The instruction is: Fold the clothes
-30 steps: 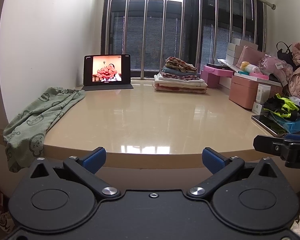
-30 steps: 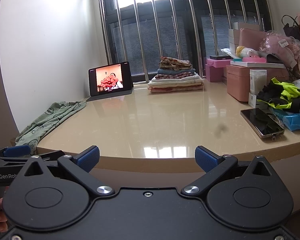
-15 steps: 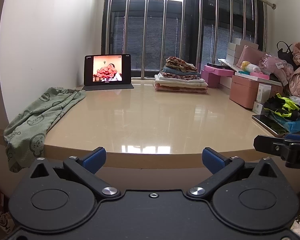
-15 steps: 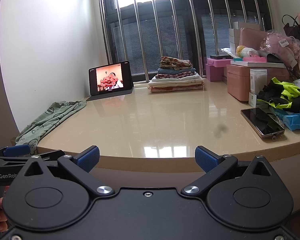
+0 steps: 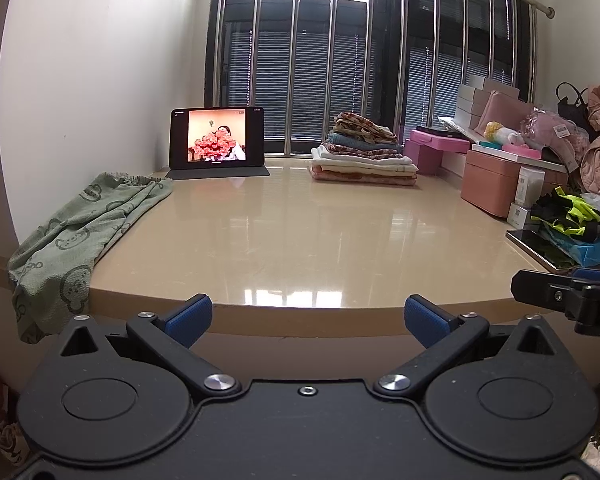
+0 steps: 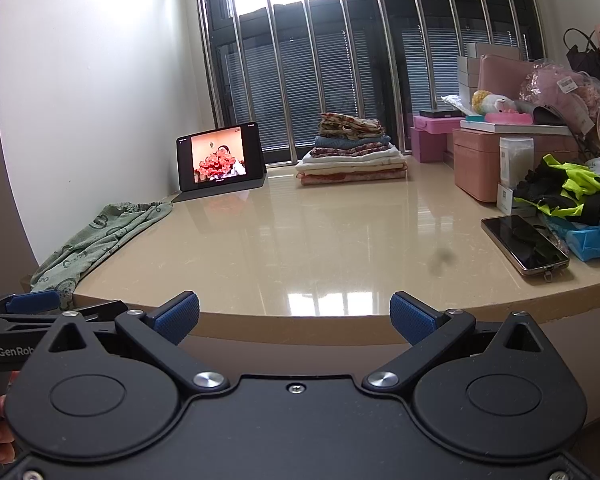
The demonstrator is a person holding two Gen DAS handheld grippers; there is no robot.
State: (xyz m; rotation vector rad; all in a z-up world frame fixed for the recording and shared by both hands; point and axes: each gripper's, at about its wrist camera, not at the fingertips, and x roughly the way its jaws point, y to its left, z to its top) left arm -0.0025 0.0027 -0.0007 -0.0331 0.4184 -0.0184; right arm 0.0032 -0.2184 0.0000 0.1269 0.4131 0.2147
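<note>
A green garment with a bear print (image 5: 79,232) lies crumpled along the left side of the beige table (image 5: 300,240) and hangs over its front left corner; it also shows in the right wrist view (image 6: 99,236). A stack of folded clothes (image 5: 362,156) sits at the back by the window, also in the right wrist view (image 6: 352,152). My left gripper (image 5: 306,314) is open and empty, held just in front of the table's front edge. My right gripper (image 6: 293,312) is open and empty, beside it at the same edge.
A tablet (image 5: 217,140) with a lit screen stands at the back left. A phone (image 6: 524,244) lies at the right front. Pink boxes (image 5: 496,184), a black and neon yellow garment (image 6: 564,192) and a blue packet (image 6: 592,236) crowd the right side.
</note>
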